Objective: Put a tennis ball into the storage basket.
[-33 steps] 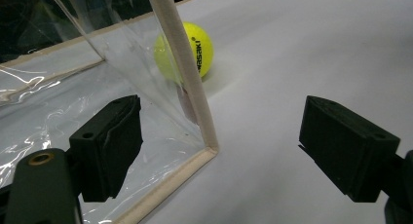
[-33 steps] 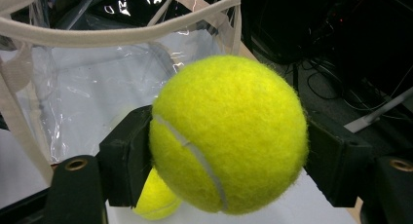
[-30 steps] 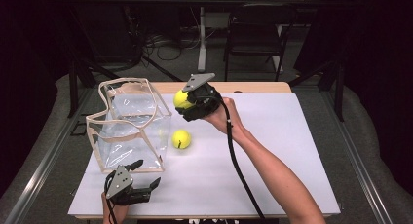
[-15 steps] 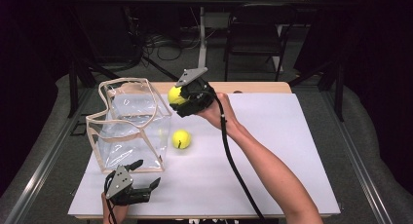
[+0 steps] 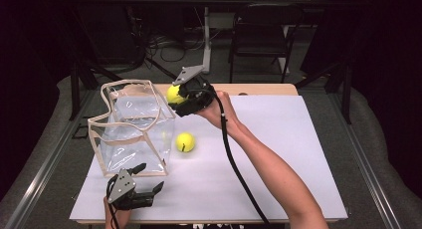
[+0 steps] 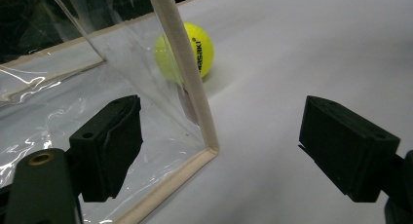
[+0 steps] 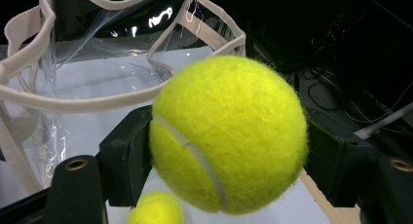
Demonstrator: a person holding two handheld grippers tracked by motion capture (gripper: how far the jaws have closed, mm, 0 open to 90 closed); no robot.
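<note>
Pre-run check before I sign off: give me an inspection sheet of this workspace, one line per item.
Surface: white table top, wooden strip at far edge.
Job's things: clear plastic bag standing open; held tennis ball beside its rim; second tennis ball on the table beside the bag.
Clutter: nothing seen.
Grippers: right claw shut on the held tennis ball, raised; left claw open, straddling the bag's bottom corner, not pressing.
Cables: black cable trailing along right forearm.
Surroundings: dark room, chair, floor cables.
</note>
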